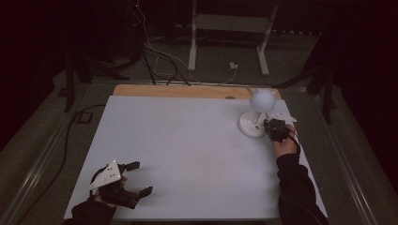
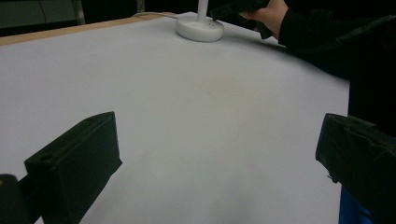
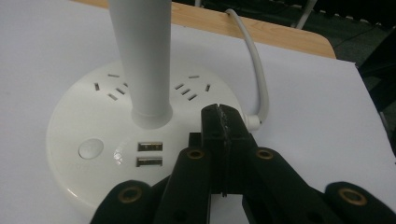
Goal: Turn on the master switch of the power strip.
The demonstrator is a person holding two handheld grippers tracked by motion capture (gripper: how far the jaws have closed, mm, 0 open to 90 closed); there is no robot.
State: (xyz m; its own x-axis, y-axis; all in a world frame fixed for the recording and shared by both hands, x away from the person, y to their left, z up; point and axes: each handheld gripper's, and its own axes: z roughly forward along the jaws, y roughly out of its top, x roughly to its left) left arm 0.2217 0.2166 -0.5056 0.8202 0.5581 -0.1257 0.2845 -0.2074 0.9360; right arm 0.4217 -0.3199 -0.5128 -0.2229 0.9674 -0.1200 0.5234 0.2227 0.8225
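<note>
One white desk lamp [image 1: 256, 114] stands on the white table [image 1: 187, 154], and two grippers work at it, one in each of the person's hands. The lamp has a round, flat base [image 3: 88, 140], a straight upright stem [image 3: 140, 56] and a rounded head [image 1: 262, 99]; the base top carries several groups of socket slots, two USB ports [image 3: 150, 154] stacked one above the other, and one round button [image 3: 91, 148] just beside them. A white cord [image 3: 254, 70] leaves the base just beyond the right gripper [image 3: 223, 126], whose jaws are pressed together with nothing between them, their tips over the base's edge, beside the stem. The left gripper [image 1: 139, 178] rests well apart from the lamp, jaws spread wide over bare table.
</note>
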